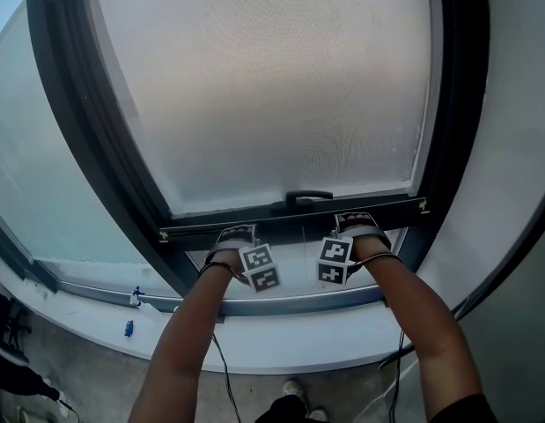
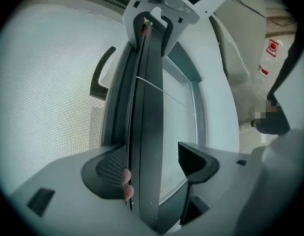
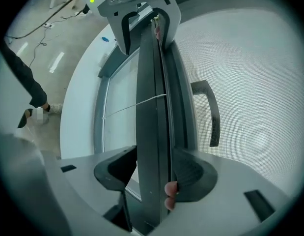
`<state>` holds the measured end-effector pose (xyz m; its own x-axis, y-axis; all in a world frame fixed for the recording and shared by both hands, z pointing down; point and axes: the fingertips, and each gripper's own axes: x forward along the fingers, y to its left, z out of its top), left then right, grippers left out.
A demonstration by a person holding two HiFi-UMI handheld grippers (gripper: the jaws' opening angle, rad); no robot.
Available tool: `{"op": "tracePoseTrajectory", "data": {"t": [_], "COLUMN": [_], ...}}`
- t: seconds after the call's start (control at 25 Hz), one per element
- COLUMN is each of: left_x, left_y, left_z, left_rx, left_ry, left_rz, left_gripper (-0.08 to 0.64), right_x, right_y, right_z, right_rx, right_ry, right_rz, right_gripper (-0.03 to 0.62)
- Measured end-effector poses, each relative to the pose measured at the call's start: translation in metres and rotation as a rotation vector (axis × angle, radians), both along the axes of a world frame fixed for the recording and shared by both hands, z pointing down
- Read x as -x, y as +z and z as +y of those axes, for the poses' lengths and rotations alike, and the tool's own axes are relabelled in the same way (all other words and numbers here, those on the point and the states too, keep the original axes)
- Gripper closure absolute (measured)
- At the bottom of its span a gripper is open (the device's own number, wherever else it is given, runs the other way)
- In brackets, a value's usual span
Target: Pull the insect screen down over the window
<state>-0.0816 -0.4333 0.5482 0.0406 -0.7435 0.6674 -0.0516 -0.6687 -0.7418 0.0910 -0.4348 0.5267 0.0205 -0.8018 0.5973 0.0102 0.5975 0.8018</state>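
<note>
The grey mesh insect screen (image 1: pixel 272 86) covers most of the window. Its dark bottom bar (image 1: pixel 290 221) hangs a little above the sill, with a black handle (image 1: pixel 307 196) at its middle. Both grippers sit on that bar, to either side of the handle. In the left gripper view the bar (image 2: pixel 147 107) runs between the jaws of my left gripper (image 2: pixel 152 165). One pad lies against it and the other jaw stands clear, with glass showing in the gap. My right gripper (image 3: pixel 154 171) has both jaws against the bar (image 3: pixel 154 97).
A dark window frame (image 1: pixel 96 148) surrounds the screen, with a grey sill rail (image 1: pixel 281 305) and a white ledge (image 1: pixel 254 342) below. A small blue object (image 1: pixel 128 328) lies on the ledge. Cables trail on the floor. A person (image 3: pixel 29 82) stands off to the side.
</note>
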Motion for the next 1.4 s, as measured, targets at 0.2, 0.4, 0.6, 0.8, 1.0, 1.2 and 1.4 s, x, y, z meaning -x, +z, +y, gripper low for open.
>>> {"op": "tracePoseTrajectory", "data": {"t": [0.2, 0.4, 0.6, 0.8, 1.0, 1.2, 1.4], "left_x": [0.0, 0.0, -0.001, 0.0, -0.001, -0.002, -0.001], "left_y": [0.003, 0.005, 0.003, 0.002, 0.001, 0.0, -0.001], "left_z": [-0.001, -0.005, -0.012, -0.014, -0.014, -0.012, -0.012], "left_rx": [-0.008, -0.021, -0.063, -0.098, -0.089, -0.032, -0.047], "left_ry": [-0.01, -0.016, -0.019, -0.012, -0.031, -0.046, -0.037], "left_rz": [-0.03, -0.031, -0.029, -0.02, -0.02, -0.014, -0.01], "left_gripper": [0.227, 0.227, 0.235, 0.241, 0.241, 0.241, 0.241], "right_x": [-0.001, 0.001, 0.0, 0.0, 0.0, 0.0, 0.0], "right_y": [0.003, 0.005, 0.002, 0.001, -0.001, -0.003, -0.003], "right_z": [-0.001, -0.004, -0.013, -0.013, -0.011, -0.011, -0.011], "right_rx": [0.001, -0.015, -0.055, -0.047, -0.031, -0.017, -0.022], "right_ry": [0.015, 0.024, 0.018, 0.01, -0.015, -0.022, -0.026], "right_rz": [0.0, -0.006, -0.002, 0.017, 0.004, 0.013, -0.007], "right_gripper": [0.379, 0.379, 0.379, 0.38, 0.38, 0.382, 0.382]}}
